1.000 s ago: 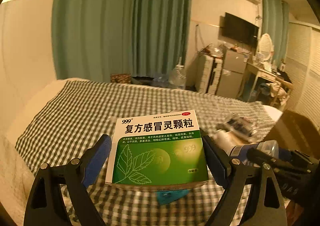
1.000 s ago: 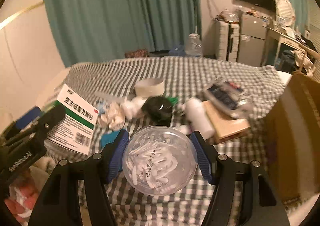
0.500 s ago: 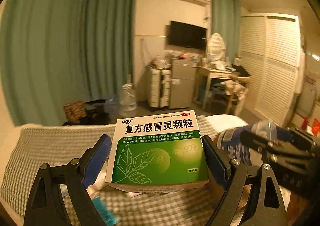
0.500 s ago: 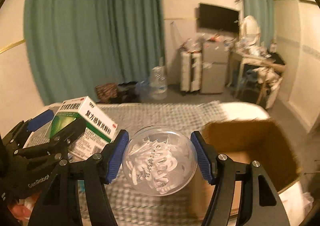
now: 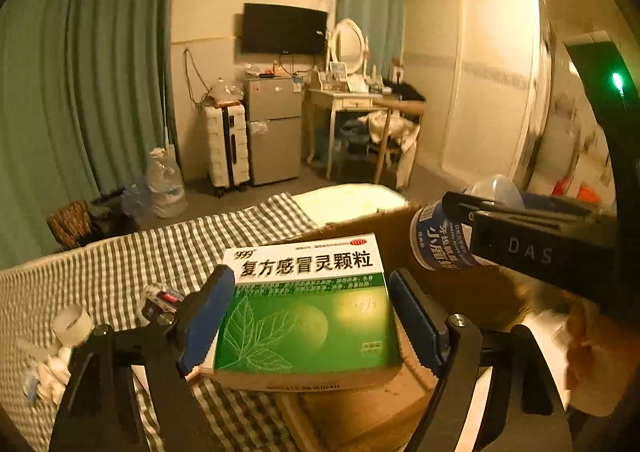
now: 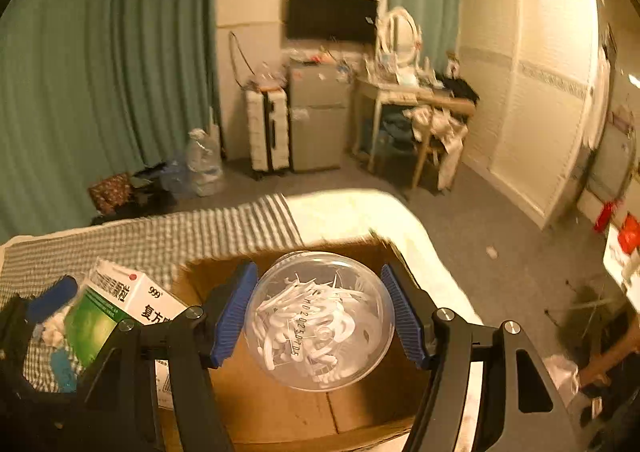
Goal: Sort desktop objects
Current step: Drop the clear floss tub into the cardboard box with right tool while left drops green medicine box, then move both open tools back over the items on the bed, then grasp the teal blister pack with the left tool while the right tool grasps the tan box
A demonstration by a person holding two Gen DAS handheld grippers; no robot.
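Note:
My left gripper (image 5: pixel 310 316) is shut on a green and white medicine box (image 5: pixel 308 312), held flat over the near edge of an open cardboard box (image 5: pixel 360 416). My right gripper (image 6: pixel 320 316) is shut on a clear round jar of white floss picks (image 6: pixel 318 322), held above the inside of the cardboard box (image 6: pixel 280 404). The medicine box (image 6: pixel 116 308) and left gripper show at the left of the right wrist view. The jar (image 5: pixel 444 240) and right gripper show at the right of the left wrist view.
The cardboard box sits at the end of a bed with a checked cover (image 5: pixel 140 252). Small white items and a tape roll (image 5: pixel 74 322) lie on the cover at left. A fridge, suitcase and dressing table stand across the room.
Both grippers have swung right from the cluttered checked cover to over the cardboard box, still holding the medicine box and the jar.

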